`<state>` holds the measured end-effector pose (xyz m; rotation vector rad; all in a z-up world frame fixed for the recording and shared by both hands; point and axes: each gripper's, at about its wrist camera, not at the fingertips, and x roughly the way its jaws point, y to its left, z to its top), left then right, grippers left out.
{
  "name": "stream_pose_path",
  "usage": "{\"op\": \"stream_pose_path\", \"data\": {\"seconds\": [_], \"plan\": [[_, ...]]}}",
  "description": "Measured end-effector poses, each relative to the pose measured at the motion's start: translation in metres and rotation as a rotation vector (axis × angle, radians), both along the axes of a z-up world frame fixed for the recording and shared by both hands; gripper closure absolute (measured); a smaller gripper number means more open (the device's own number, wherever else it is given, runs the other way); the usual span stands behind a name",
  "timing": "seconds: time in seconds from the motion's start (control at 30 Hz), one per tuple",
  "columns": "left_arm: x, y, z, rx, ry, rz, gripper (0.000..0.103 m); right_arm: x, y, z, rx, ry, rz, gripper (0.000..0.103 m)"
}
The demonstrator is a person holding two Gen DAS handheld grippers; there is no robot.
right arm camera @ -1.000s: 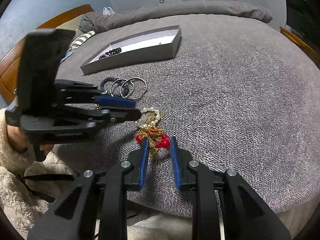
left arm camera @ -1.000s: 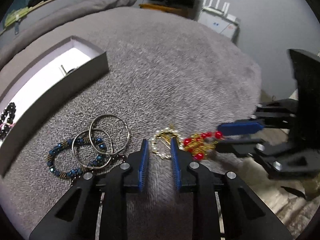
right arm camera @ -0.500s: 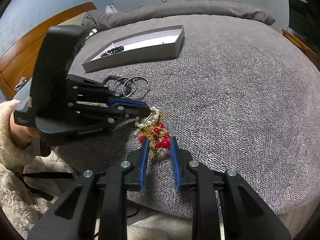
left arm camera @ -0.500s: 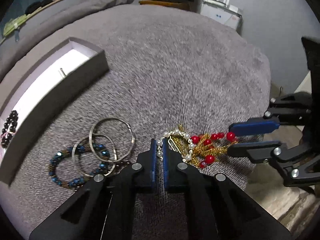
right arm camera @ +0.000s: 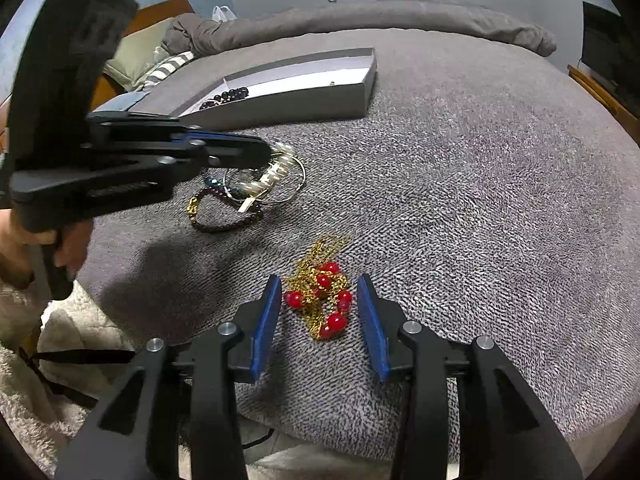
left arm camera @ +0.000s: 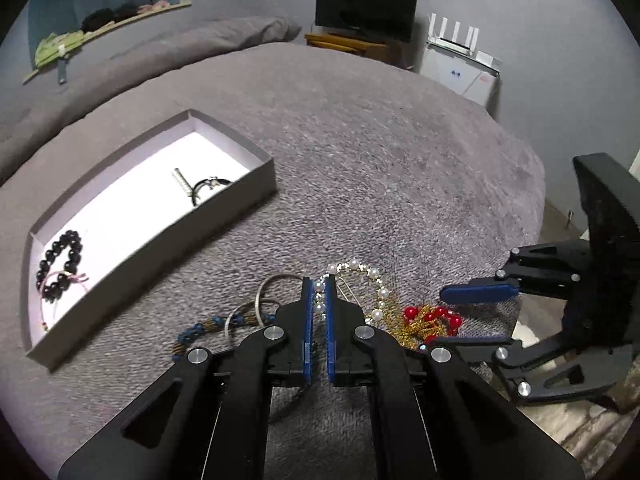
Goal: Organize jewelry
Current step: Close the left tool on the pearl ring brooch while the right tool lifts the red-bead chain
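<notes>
My left gripper point(left arm camera: 319, 282) is shut on a pearl string point(left arm camera: 374, 280), which hangs lifted off the grey bedcover point(left arm camera: 380, 152). In the right wrist view the left gripper point(right arm camera: 262, 152) holds the pearl string point(right arm camera: 276, 172) above the metal rings point(right arm camera: 298, 184). A gold chain with red beads point(right arm camera: 320, 296) lies on the cover between the jaws of my right gripper point(right arm camera: 319, 280). Those jaws are opening and their pads stand clear of the chain. From the left wrist view the right gripper point(left arm camera: 454, 318) straddles that chain point(left arm camera: 430, 318).
A long grey box point(left arm camera: 240, 208) with a white floor stands at the back left and holds a black bead bracelet point(left arm camera: 60, 264) and a small dark piece point(left arm camera: 208, 186). A blue bead bracelet point(left arm camera: 196, 330) lies with the rings. The bed's edge runs just under my right gripper.
My left gripper closed on the pearl string and raised it, pulling it away from the red-bead chain. My right gripper's jaws spread wider around the chain, which stays on the cover.
</notes>
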<state>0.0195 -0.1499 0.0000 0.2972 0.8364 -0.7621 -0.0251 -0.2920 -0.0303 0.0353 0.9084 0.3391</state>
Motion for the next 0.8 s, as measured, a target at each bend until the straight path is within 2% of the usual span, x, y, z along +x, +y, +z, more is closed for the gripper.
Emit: {"op": "stream_pose_path", "data": {"seconds": [0.07, 0.13, 0.17, 0.23, 0.27, 0.4, 0.6, 0.7, 0.8], "plan": [[-0.003, 0.005, 0.003, -0.002, -0.010, 0.007, 0.098, 0.000, 0.003, 0.003, -0.023, -0.025, 0.006, 0.064], [-0.004, 0.010, 0.006, -0.008, -0.013, 0.014, 0.098, 0.000, 0.008, 0.003, -0.059, -0.024, 0.022, 0.076], [-0.005, 0.013, 0.008, -0.014, -0.013, 0.017, 0.098, 0.001, 0.011, 0.002, -0.072, -0.012, 0.031, 0.092], [-0.006, 0.017, 0.011, -0.022, -0.013, 0.018, 0.098, 0.000, 0.012, 0.001, -0.076, -0.008, 0.037, 0.096], [-0.006, 0.019, 0.011, -0.022, -0.014, 0.019, 0.098, 0.000, 0.012, 0.002, -0.068, -0.011, 0.038, 0.102], [-0.008, 0.027, 0.014, -0.029, -0.019, 0.029, 0.098, 0.000, 0.003, 0.013, -0.015, -0.037, 0.003, 0.102], [-0.008, 0.046, 0.025, -0.057, -0.035, 0.064, 0.098, -0.005, -0.010, 0.047, 0.038, -0.115, -0.023, 0.102], [-0.006, 0.058, 0.032, -0.069, -0.045, 0.087, 0.098, -0.002, -0.011, 0.060, 0.033, -0.139, -0.010, 0.102], [-0.005, 0.067, 0.036, -0.083, -0.047, 0.109, 0.098, 0.000, -0.013, 0.058, 0.016, -0.136, -0.023, 0.102]]}}
